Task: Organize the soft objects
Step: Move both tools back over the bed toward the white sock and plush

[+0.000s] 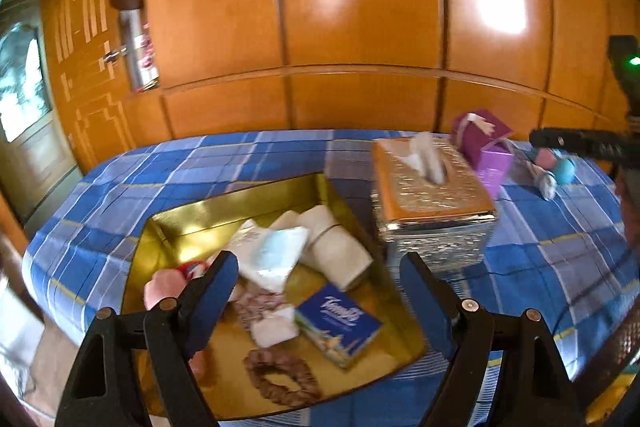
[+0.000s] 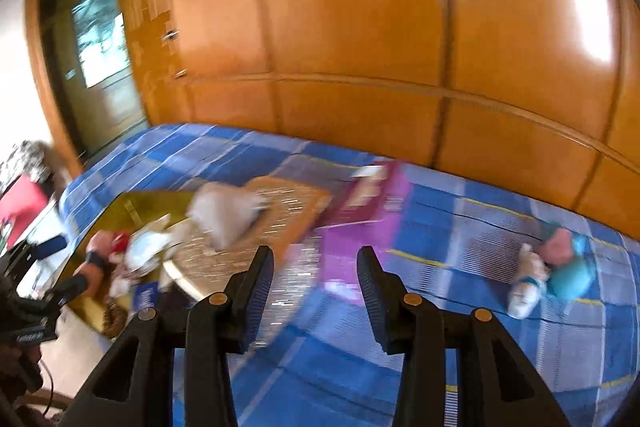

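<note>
A gold tray (image 1: 188, 219) on the blue checked bed holds soft items: a white rolled cloth (image 1: 336, 247), a white tissue pack (image 1: 272, 255), a blue tissue packet (image 1: 340, 323), a brown scrunchie (image 1: 280, 375) and a pink plush (image 1: 164, 287). My left gripper (image 1: 320, 287) is open and empty just above the tray. My right gripper (image 2: 316, 287) is open and empty above the bed, in front of the purple box (image 2: 360, 227). A small doll with teal hair (image 2: 552, 267) lies to its right on the bed; it also shows in the left wrist view (image 1: 552, 167).
A silver tissue box (image 1: 432, 203) stands right of the tray, with the purple box (image 1: 484, 147) behind it. Orange wooden wardrobe doors (image 1: 360, 7) rise behind the bed. A door (image 2: 100, 47) is at far left. The right wrist view is motion-blurred.
</note>
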